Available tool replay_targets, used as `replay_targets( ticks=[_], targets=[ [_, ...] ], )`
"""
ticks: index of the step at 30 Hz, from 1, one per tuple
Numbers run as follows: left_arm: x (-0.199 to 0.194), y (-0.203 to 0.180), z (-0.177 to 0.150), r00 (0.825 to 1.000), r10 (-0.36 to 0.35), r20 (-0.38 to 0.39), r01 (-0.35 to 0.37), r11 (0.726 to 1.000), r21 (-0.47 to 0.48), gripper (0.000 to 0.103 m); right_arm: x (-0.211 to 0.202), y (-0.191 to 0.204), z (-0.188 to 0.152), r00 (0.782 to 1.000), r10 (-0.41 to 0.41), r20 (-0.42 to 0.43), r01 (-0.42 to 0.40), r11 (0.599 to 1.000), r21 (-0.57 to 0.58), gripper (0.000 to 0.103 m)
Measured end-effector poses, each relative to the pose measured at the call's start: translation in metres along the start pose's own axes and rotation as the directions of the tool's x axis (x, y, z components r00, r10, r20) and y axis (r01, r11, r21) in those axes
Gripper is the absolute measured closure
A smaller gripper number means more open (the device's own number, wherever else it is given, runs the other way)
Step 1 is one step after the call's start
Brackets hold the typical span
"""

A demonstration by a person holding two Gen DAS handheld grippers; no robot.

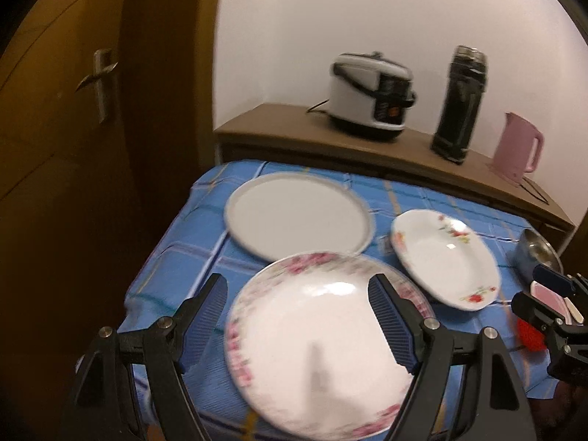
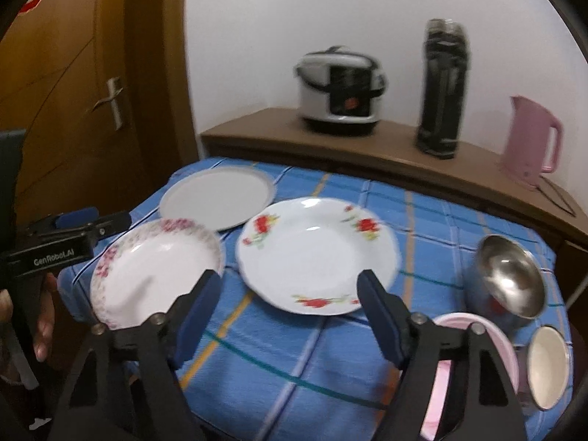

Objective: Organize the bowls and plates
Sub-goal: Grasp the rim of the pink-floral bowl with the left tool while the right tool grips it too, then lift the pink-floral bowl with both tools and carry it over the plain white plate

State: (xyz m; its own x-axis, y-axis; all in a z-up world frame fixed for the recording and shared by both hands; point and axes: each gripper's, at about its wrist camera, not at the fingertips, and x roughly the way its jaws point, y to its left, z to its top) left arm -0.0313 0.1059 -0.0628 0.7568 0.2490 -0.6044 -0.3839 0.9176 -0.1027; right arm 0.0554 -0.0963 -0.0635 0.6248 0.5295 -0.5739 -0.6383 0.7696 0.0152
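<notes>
Motion blur softens both views, and the rim pattern of the pink-flowered plate [image 1: 319, 345] smears into streaks. In the right wrist view a pink bowl [image 2: 474, 334] is half covered by a finger of the right hand-held gripper [image 2: 290, 286] and cut by the lower edge, while a small white bowl [image 2: 549, 365] sits against the lens border. A red item at the right edge of the left wrist view is too hidden to name.

Three plates lie on the blue checked cloth [image 2: 330, 352] covering the desk: taking the red-flowered plate [image 2: 316, 253] as landmark, the plain grey plate [image 2: 217, 196] lies behind and to its left, and the pink-flowered plate just to its left. Three bowls lie to its right, the steel bowl [image 2: 509, 279] nearest.

The left hand-held gripper [image 1: 297, 294] stands wide open above the pink-flowered plate, gripping nothing. The right one is also open and empty, just in front of the red-flowered plate.
</notes>
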Motion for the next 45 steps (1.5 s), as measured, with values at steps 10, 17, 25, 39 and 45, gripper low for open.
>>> replay_targets(
  ticks=[10, 17, 25, 39, 45],
  targets=[
    [0.007, 0.037, -0.017, 0.999, 0.012, -0.047, -0.015, 0.998, -0.058, 0.022, 0.050, 0.045, -0.003, 0.986, 0.096, -0.134, -0.104, 0.993, -0.056, 0.049],
    [0.021, 0.042, -0.024, 0.995, -0.023, -0.094, 0.016, 0.998, -0.068, 0.035, 0.069, 0.052, -0.008, 0.977, 0.087, -0.193, -0.101, 0.993, -0.062, 0.056],
    [0.035, 0.043, -0.033, 0.989, -0.055, -0.140, 0.044, 0.996, -0.075, 0.060, 0.082, 0.056, -0.013, 0.967, 0.097, -0.234, -0.115, 0.991, -0.064, 0.071],
    [0.039, 0.034, -0.035, 0.989, -0.039, -0.145, 0.032, 0.998, -0.051, 0.083, 0.085, 0.060, -0.011, 0.968, 0.100, -0.230, -0.114, 0.992, -0.049, 0.079],
    [0.036, 0.030, -0.033, 0.991, -0.012, -0.135, 0.007, 0.999, -0.034, 0.083, 0.084, 0.060, -0.008, 0.969, 0.106, -0.225, -0.119, 0.992, -0.042, 0.079]
  ],
)
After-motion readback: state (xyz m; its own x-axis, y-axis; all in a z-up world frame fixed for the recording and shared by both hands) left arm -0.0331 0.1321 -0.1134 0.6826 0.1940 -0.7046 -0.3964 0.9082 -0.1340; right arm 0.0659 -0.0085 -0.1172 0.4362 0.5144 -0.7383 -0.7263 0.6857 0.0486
